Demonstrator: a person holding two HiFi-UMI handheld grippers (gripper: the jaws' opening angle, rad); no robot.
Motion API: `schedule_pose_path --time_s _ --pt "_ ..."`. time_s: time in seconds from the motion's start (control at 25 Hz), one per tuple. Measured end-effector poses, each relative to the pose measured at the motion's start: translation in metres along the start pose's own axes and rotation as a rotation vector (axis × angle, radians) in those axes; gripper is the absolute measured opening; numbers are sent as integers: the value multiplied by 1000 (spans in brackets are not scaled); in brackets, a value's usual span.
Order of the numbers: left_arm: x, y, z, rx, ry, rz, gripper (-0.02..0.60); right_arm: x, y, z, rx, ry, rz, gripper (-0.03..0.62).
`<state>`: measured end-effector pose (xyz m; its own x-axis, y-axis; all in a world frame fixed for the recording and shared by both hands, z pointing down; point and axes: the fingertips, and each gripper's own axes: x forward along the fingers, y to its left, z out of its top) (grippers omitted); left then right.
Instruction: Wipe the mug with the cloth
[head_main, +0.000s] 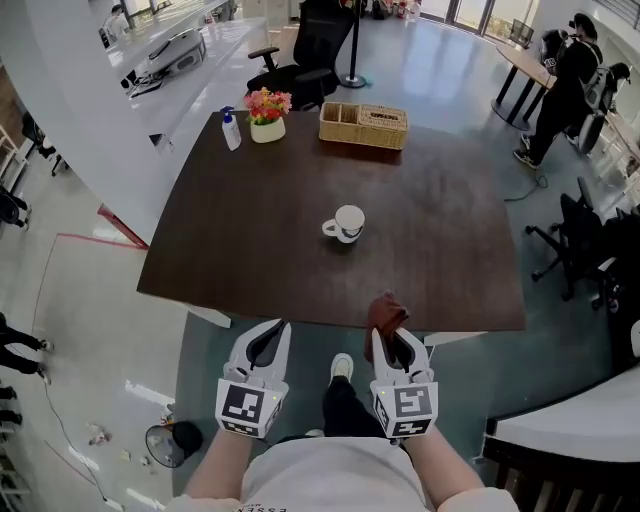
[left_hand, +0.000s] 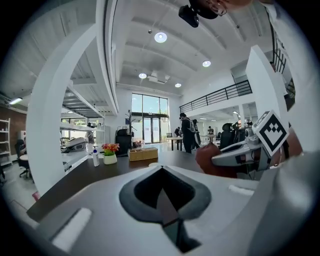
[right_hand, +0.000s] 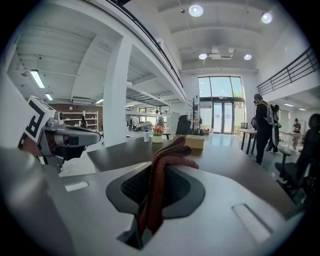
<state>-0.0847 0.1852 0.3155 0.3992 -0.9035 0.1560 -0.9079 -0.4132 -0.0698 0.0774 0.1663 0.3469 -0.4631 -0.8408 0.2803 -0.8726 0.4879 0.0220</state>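
Note:
A white mug (head_main: 347, 223) stands upright near the middle of the dark brown table (head_main: 250, 230), handle to the left. My right gripper (head_main: 392, 335) is held below the table's near edge, shut on a reddish-brown cloth (head_main: 386, 312) that sticks up past its tips. In the right gripper view the cloth (right_hand: 162, 172) hangs folded between the jaws. My left gripper (head_main: 272, 328) is beside it, also short of the table, jaws together and holding nothing. Both grippers are well short of the mug.
At the table's far side are a spray bottle (head_main: 231, 130), a pot of flowers (head_main: 267, 115) and a woven basket (head_main: 363, 124). A black office chair (head_main: 300, 60) stands behind the table. A person (head_main: 560, 85) stands by another table at the far right.

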Motion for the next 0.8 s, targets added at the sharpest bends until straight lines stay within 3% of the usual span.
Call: schedule_pose_path --time_s 0.24,0.44,0.68,0.8 --pt "91 21 11 -6 53 -4 0 79 -60 24 7 16 46 78" --pt "144 31 -1 -12 76 -36 0 127 -94 20 17 54 62 78" --pt "177 42 -28 -79 115 -46 0 160 -102 5 30 102 113 78" --pt "189 50 -41 -77 131 -57 0 172 -95 1 40 105 160 78"
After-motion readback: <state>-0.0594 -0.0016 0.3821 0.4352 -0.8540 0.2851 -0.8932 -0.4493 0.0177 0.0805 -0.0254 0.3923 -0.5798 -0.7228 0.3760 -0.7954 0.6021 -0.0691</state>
